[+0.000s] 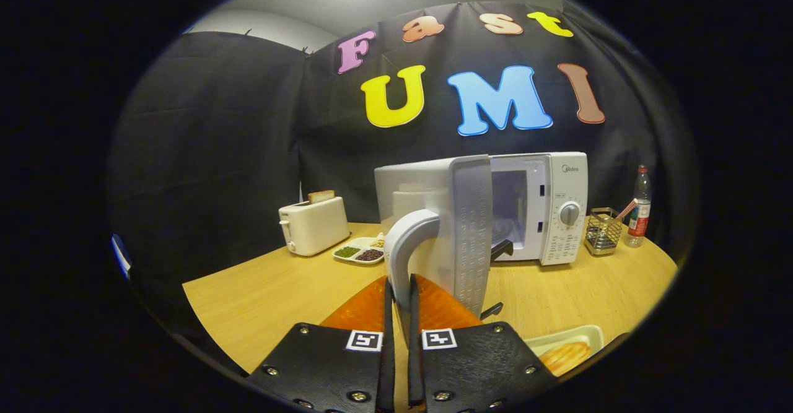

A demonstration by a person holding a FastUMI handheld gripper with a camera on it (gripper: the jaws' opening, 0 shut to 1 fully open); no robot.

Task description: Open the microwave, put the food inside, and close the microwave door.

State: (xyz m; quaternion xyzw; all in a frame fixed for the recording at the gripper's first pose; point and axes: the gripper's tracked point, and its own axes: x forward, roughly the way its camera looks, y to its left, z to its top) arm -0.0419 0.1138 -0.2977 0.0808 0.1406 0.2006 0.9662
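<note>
Gripper view. The gripper [398, 289] has its two fingers drawn close together, pinching the lower end of the curved handle [406, 246] of the microwave door [461, 227], with only a thin gap left between them. The door stands swung well out from the microwave [545, 208], which sits toward the far edge of the wooden table [260, 295]; the cavity [509, 208] is exposed and looks empty. The food, a pale bun-like piece on a tray [567, 342], lies at the near edge of the table, just right of the fingers. A toaster [313, 224] with a slice in it and a divided dish [360, 252] of beans stand left of the microwave; a wire basket [603, 232] and a bottle [640, 207] stand to its right. Judged step: opening the door, nearly complete. The next move calls for releasing the handle, clearing the door's edge, and turning right to the tray for a grasp.
</note>
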